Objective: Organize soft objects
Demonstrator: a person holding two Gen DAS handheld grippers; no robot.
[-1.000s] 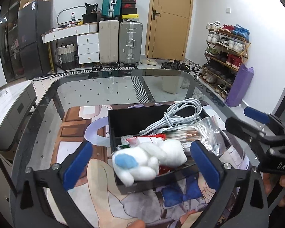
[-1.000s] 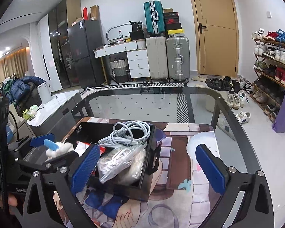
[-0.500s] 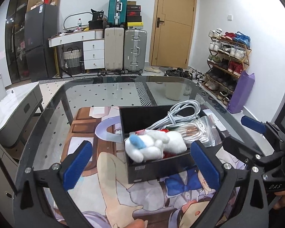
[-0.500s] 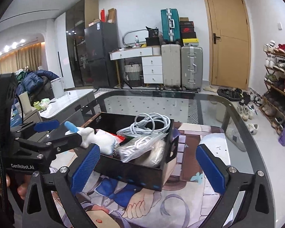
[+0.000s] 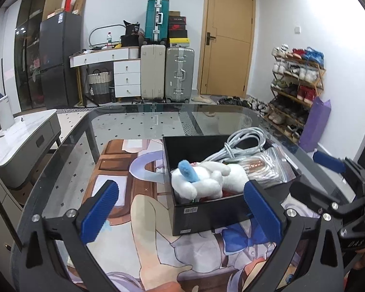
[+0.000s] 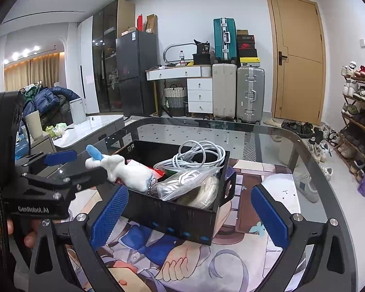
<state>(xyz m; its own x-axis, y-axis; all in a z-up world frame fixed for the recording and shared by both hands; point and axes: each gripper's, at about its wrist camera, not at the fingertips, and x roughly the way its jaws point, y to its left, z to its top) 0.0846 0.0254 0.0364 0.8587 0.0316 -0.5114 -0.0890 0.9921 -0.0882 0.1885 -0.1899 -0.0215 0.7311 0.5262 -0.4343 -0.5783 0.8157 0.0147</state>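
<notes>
Plush toy point(image 5: 206, 178): white with a blue ear, lying at the near end of the black box, centre of the left wrist view; partly over the rim at centre left of the right wrist view point(image 6: 124, 170).
Left gripper point(image 5: 182, 209): jaws spread wide, holding nothing, low in the frame, blue pads either side of the box's near wall.
Right gripper point(image 6: 187, 211): jaws wide apart, empty, at the bottom of its frame, straddling the box's corner.
Black box point(image 5: 206, 211): resting on the printed mat, centre right.
Printed mat point(image 5: 146, 243): flat on the glass table, lower centre.
Zip bag point(image 5: 267, 170): in the box, right of the toy.
White cable coil point(image 5: 245, 138): atop the box's far end.
Glass table point(image 5: 138, 121): middle of frame.
Suitcases point(image 5: 168, 73): upper centre, against the far wall.
</notes>
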